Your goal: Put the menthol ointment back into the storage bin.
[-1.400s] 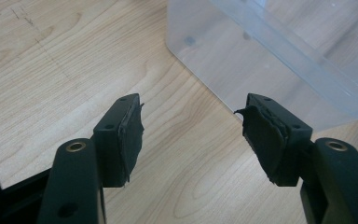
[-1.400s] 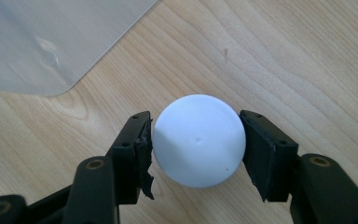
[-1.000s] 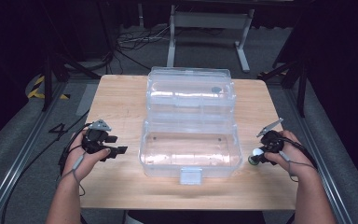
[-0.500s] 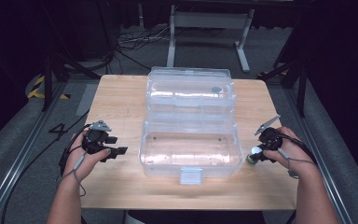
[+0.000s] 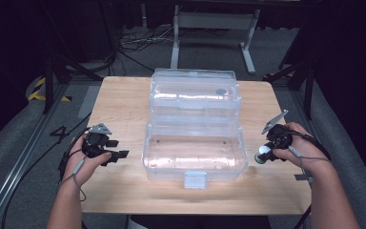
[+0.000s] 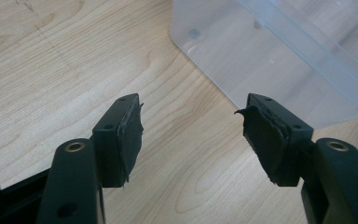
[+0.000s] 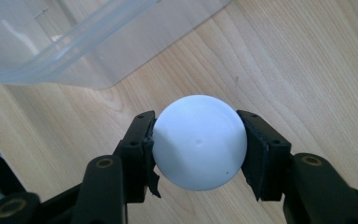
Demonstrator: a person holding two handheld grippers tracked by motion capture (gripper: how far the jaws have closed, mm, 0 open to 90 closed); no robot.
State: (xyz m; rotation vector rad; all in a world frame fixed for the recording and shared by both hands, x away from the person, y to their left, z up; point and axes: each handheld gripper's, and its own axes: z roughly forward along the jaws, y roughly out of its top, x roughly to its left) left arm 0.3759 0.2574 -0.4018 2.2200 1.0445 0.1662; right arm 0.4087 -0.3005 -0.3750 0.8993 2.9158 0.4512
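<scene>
Holding a white ball (image 7: 199, 142) in my right tongs (image 7: 198, 149), I squeeze it from both sides so it cannot roll away. The ball sits snug between the two black pads, just above the wooden bench (image 5: 124, 105), near the right side of the big clear box (image 5: 194, 152). From the high view, the ball (image 5: 263, 154) peeks out under my right hand (image 5: 298, 148), close to the box's wall but not touching it. The box lies open, with its lid (image 5: 194, 93) flipped back behind it, so the inside is easy to reach from above. I think that is why the ball is held beside it: the next thing is likely to lift the ball over the wall and set it down inside. I would need to go high enough to clear the rim, or the ball could bump it and slip out. My left tongs (image 6: 191, 140) are spread wide with nothing between them. They hover over the bench by the box's left corner (image 6: 191, 37), maybe ready to hold the box steady if it slides. My left hand (image 5: 88, 160) rests low by the bench.
</scene>
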